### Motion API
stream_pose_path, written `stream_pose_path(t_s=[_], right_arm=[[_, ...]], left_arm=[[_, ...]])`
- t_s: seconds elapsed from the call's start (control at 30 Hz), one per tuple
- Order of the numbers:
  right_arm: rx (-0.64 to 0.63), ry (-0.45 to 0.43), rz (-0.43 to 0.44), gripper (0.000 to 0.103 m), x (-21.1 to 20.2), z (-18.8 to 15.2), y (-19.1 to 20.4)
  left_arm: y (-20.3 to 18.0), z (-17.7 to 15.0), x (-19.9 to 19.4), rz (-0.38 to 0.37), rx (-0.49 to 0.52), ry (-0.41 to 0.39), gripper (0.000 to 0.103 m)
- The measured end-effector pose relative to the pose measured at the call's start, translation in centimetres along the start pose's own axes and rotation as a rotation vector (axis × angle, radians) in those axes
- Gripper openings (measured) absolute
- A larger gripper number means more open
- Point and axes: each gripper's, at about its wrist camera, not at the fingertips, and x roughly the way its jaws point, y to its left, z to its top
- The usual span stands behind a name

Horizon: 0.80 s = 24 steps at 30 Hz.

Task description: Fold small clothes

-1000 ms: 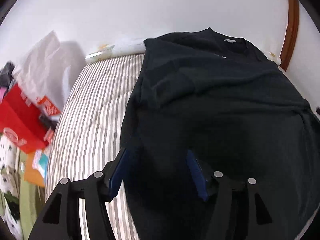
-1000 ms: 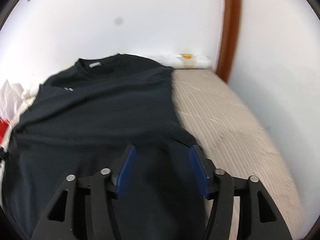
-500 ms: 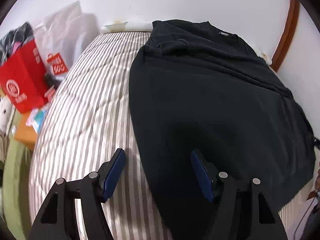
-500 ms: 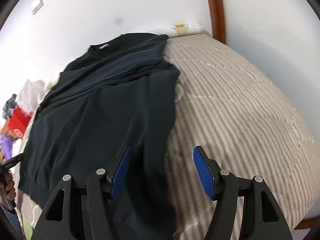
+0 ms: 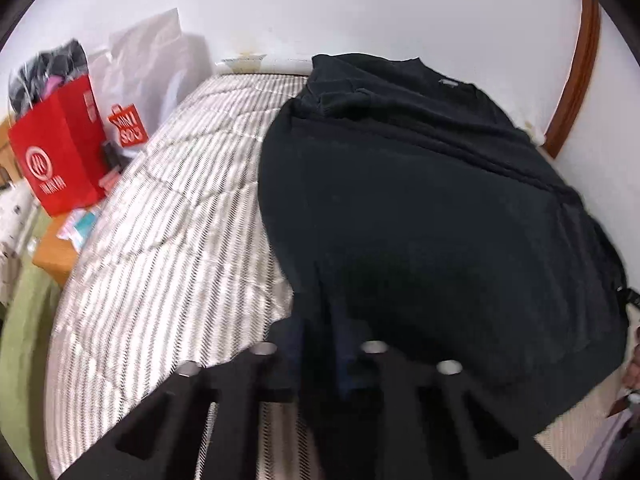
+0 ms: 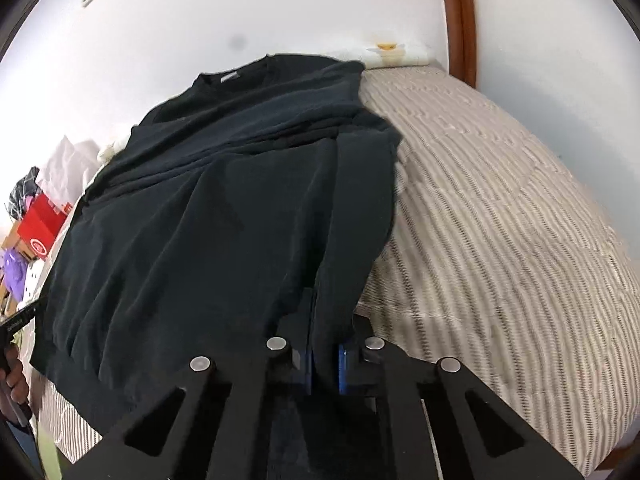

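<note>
A black T-shirt (image 5: 432, 208) lies spread on a striped bed (image 5: 168, 248), collar toward the far wall, sleeves folded in. My left gripper (image 5: 320, 360) is shut on the shirt's near left hem corner. In the right wrist view the same black T-shirt (image 6: 224, 216) shows, and my right gripper (image 6: 324, 360) is shut on its near right hem corner, blue pads pinching the cloth. The fabric rises a little toward both grippers.
A red paper bag (image 5: 60, 160) and a white plastic bag (image 5: 148, 72) stand left of the bed on a wooden stand. A white wall is behind, with a brown door frame (image 6: 458, 16) at the right. Bare striped mattress (image 6: 500, 208) lies right of the shirt.
Both grippers were open over the shirt's lower part; they drew back to the near hem and closed on its two corners.
</note>
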Motion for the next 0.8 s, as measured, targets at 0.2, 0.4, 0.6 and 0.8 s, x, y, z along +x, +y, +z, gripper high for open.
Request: stream_pose_path(t_s=[0.2,0.4,0.6,0.8], right_arm=[[0.049,-0.007,0.0,0.007,-1.2,-0.3,-3.3],[0.051,0.033,0.011,0.013,-0.4,0.3,-3.2],[0.055,0.044,0.036,0.029,0.4,1.0,-2.8],[-0.045,0.034,-0.002,0.045,1.4,1.2,0.0]], left_arm=[[-0.4,-1.5,-1.7,-0.011,0.032,-0.015,0.008],[-0.7,-2.5,-2.1,-0.006,0.041,-0.017,0.015],[-0.1,-1.9,-1.6,-0.095,-0.011,-0.008,0.039],[-2.0,-1.0,-0.4,-0.026,0.046,-0.008,0.05]])
